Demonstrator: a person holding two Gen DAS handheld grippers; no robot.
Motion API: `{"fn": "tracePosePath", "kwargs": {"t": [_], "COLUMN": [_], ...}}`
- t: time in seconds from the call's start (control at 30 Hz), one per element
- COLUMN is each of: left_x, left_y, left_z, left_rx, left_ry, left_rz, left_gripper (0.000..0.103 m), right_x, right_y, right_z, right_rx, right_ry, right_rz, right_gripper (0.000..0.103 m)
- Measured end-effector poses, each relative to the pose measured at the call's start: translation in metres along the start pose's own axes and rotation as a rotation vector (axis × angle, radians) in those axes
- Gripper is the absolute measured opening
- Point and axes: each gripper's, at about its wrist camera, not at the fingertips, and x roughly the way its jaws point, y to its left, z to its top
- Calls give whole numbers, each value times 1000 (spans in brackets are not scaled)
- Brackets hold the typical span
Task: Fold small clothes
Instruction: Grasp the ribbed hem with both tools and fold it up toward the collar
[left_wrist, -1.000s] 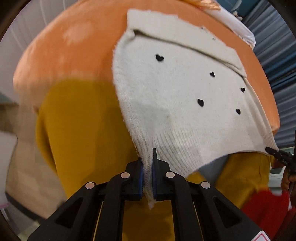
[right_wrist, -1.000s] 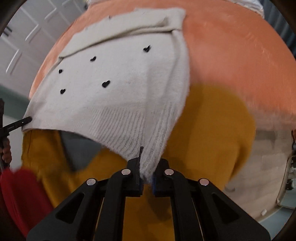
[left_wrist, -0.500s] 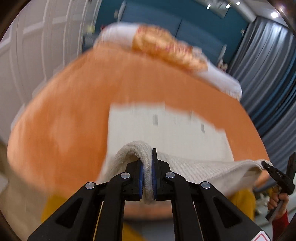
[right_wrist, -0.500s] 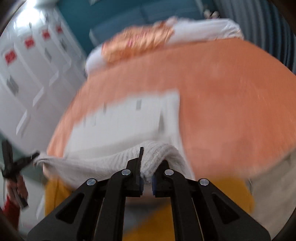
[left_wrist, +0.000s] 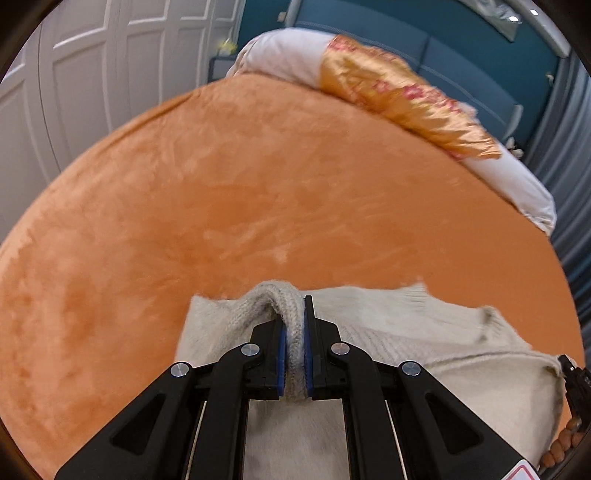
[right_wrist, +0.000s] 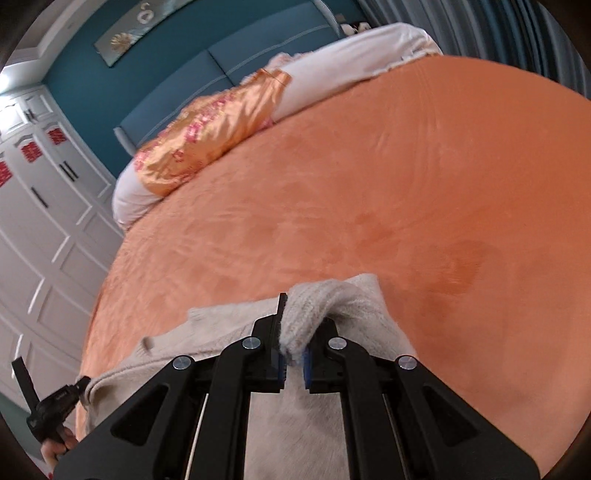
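I've got both grippers pinching the sweater (left_wrist: 424, 354) by its ribbed hem, one corner each. Left gripper (left_wrist: 294, 332): jaws narrow, clamped on a rolled bunch of knit that humps up over the tips. Right gripper (right_wrist: 291, 332): same, jaws near shut with a wad of hem squeezed between the blue pads. The other gripper shows at the frame edge in each view, at the far corner of the hem, so the edge is stretched between them. That's why I hold it at two corners: it keeps the hem straight and the fold square.

The sweater lies on the bed (left_wrist: 258, 184), on the orange blanket, near edge, cream knit doubled under my jaws. Looks like the hem is carried over the body toward the collar end, a bottom-to-top fold, roughly mid-way; I can't tell if the hem has landed yet. Pillow (right_wrist: 207, 140) with the gold cover sits well apart at the headboard, out of the way.

Next call, my guess: lower, line up edges, let go both at once. Risk: the knit clings to the pads and drags the fold crooked.
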Motion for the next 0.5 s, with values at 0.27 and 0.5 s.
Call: {"fn": "tracePosePath", "kwargs": {"t": [0.27, 0.5], "left_x": [40, 46], "left_y": [2, 11], "left_z": [-5, -9], "left_rx": [33, -15], "left_ry": [1, -25], "left_rz": [36, -28], "left_gripper": [14, 17], "right_x": [47, 49], "right_y": [-4, -12], "right_z": [-8, -12], "right_rx": [-14, -2], "right_ry": [44, 28], "right_rz": [-38, -13], "right_gripper": [5, 5]}}
